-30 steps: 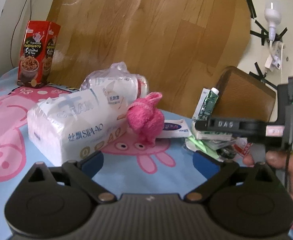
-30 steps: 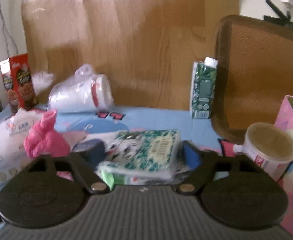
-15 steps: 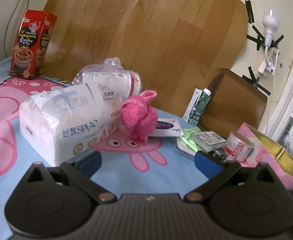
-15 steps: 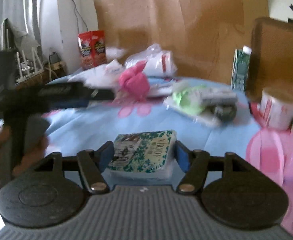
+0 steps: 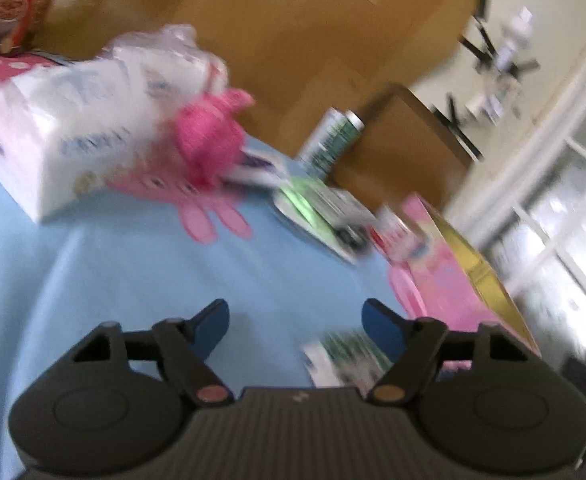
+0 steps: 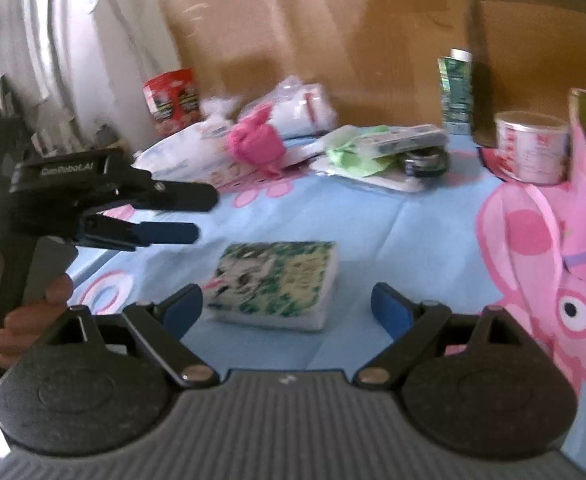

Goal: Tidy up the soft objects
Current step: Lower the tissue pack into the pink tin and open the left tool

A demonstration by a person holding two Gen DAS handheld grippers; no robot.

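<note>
- Right gripper (image 6: 287,306): its blue-tipped fingers stand wide apart and grip nothing; it sits low over the blue cloth (image 6: 293,220).
- Tissue pack (image 6: 275,282), green print on white: it lies flat on the cloth just ahead of the right gripper, between the lines of its two fingers, touching neither as far as the view shows. In the blurred left view the same pack (image 5: 343,358) shows just beside the right-hand finger.
- Left gripper (image 5: 295,322): fingers spread apart, empty. From the right view it (image 6: 195,214) hovers left of the pack, held by a hand (image 6: 33,312).
- Pink bag (image 6: 549,264): right of the pack, standing at the cloth's edge.
- Pile of packets (image 6: 381,152): beyond the pack, with light green wrapping and a dark round thing at its side; details are too blurred to tell.
- Tin (image 6: 531,146): beyond the pack and to the right, near the bag.
- Pink toy (image 6: 253,144): soft, beyond the pack to the left, touching the big white tissue bundle (image 5: 57,140).
- Clear bag of white rolls (image 6: 305,106): behind the toy.
- Green carton (image 6: 455,92): far right of the toy, upright beside a brown chair back (image 6: 541,56).
- Red box (image 6: 171,98): farthest left, upright against the wooden board (image 6: 313,24).
</note>
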